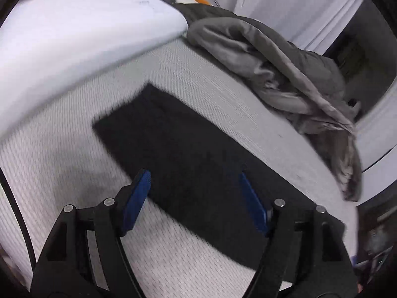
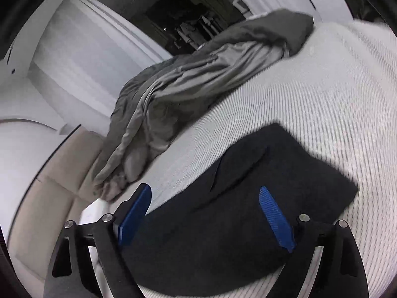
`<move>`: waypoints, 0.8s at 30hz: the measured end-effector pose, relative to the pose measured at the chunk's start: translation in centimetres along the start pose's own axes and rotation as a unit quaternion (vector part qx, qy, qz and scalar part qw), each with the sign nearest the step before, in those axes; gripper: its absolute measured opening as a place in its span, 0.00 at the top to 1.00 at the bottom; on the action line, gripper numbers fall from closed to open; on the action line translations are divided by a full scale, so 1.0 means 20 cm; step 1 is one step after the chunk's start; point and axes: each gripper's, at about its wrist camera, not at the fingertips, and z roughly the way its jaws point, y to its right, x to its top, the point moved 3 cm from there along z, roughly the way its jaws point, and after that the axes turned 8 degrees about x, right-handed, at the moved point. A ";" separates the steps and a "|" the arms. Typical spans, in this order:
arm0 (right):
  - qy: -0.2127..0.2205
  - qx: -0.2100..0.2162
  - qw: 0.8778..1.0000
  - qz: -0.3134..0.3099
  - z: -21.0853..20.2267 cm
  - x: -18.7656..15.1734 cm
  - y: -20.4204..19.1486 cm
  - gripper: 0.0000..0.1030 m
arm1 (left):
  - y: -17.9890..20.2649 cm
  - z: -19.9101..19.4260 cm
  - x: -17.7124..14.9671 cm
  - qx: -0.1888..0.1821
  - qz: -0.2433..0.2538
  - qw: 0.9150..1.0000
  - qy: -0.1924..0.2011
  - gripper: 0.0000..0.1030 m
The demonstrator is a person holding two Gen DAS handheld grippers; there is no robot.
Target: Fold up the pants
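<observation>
Pants (image 1: 188,154) lie folded mid-frame on the mattress (image 1: 211,79), left gripper (image 1: 194,193) and right gripper (image 2: 206,206) both spread wide, grasping nothing.

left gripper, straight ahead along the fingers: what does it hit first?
Most likely the flat folded black pants on the white ribbed mattress. The open left gripper frames their near end; depth is unclear, so how soon it would touch cannot be told.

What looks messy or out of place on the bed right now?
The gray blanket is bunched in a heap at the mattress edge, partly spilling over the side. The black pants lie flat in a neat folded rectangle, and nothing looks damaged.
</observation>
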 end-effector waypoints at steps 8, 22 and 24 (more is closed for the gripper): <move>-0.057 0.009 0.998 0.037 -0.06 -0.40 0.15 0.10 | 0.03 0.22 -0.43 -0.057 -0.058 0.993 -0.086 0.39; -0.067 0.039 0.993 0.086 0.21 -0.41 0.38 0.29 | 0.08 0.50 -0.28 -0.048 -0.112 0.991 -0.053 0.94; -0.069 0.020 0.993 0.098 0.28 -0.40 0.42 0.83 | 0.07 0.44 -0.29 -0.033 -0.094 0.994 -0.036 0.96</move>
